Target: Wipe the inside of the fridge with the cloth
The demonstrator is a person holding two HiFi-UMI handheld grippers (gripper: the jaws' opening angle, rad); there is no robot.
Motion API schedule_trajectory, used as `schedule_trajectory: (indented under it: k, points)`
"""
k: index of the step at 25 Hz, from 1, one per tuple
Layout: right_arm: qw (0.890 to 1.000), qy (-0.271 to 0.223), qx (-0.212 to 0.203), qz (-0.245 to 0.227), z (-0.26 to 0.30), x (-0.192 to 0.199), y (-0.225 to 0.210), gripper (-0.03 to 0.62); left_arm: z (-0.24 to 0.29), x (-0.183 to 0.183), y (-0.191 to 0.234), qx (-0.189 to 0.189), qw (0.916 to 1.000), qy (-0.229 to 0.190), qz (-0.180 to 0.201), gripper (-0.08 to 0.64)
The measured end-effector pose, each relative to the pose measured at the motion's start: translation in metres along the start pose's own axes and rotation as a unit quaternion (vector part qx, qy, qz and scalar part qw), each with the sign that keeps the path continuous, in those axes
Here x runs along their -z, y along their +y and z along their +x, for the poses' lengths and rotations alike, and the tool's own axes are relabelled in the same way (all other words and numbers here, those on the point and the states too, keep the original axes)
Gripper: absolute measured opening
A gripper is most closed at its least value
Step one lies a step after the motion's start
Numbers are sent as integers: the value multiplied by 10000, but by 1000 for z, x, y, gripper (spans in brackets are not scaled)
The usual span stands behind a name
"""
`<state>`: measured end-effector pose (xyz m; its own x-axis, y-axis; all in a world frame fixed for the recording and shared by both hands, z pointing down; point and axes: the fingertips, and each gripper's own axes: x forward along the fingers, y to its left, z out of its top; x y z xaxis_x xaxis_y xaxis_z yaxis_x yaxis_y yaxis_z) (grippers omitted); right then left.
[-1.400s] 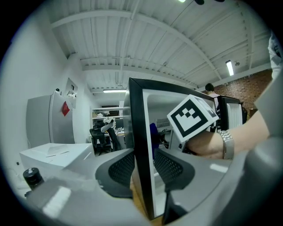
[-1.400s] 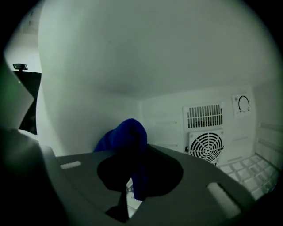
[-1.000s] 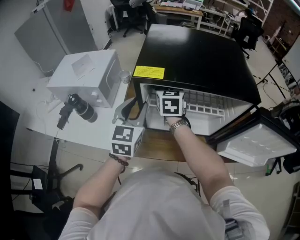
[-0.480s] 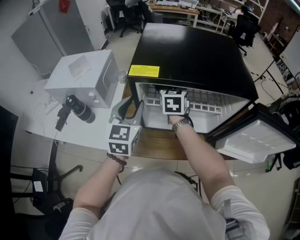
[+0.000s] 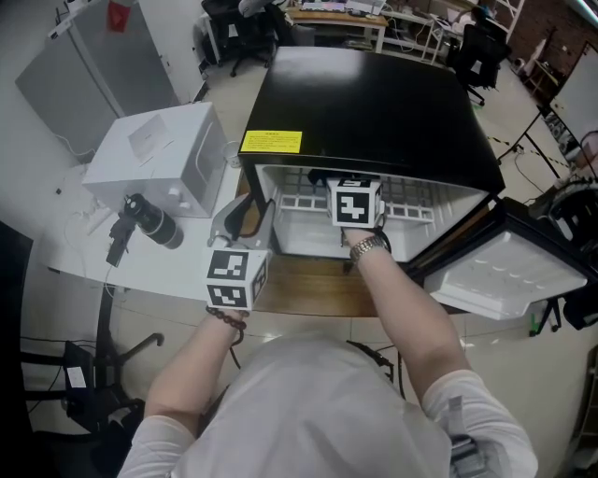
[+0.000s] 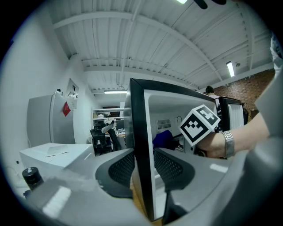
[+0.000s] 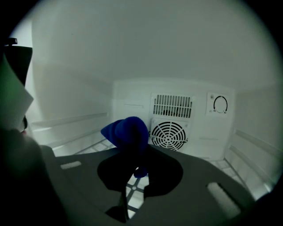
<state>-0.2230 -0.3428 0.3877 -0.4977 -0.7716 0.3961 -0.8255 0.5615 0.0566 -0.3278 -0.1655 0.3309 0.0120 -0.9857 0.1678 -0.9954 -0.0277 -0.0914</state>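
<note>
Lab workspace: desks (image 5: 338, 19), office chairs (image 5: 227, 30)

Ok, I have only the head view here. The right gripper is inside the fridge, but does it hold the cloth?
Observer: Yes. In the right gripper view the right gripper is shut on a bunched blue cloth.
Operator: What is behind the cloth?
Observer: The fridge's back wall, with a round fan grille and a dial.
Operator: And the left gripper?
Observer: The left gripper clamps the fridge's side wall, one jaw outside and one inside.
</note>
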Motion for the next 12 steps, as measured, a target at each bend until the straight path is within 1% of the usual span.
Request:
schedule_trajectory:
  k: [12]
  points:
    - [9997,-4,233,111,-11,6,-40,35,0,3,1,-90,9999,41,-14,132]
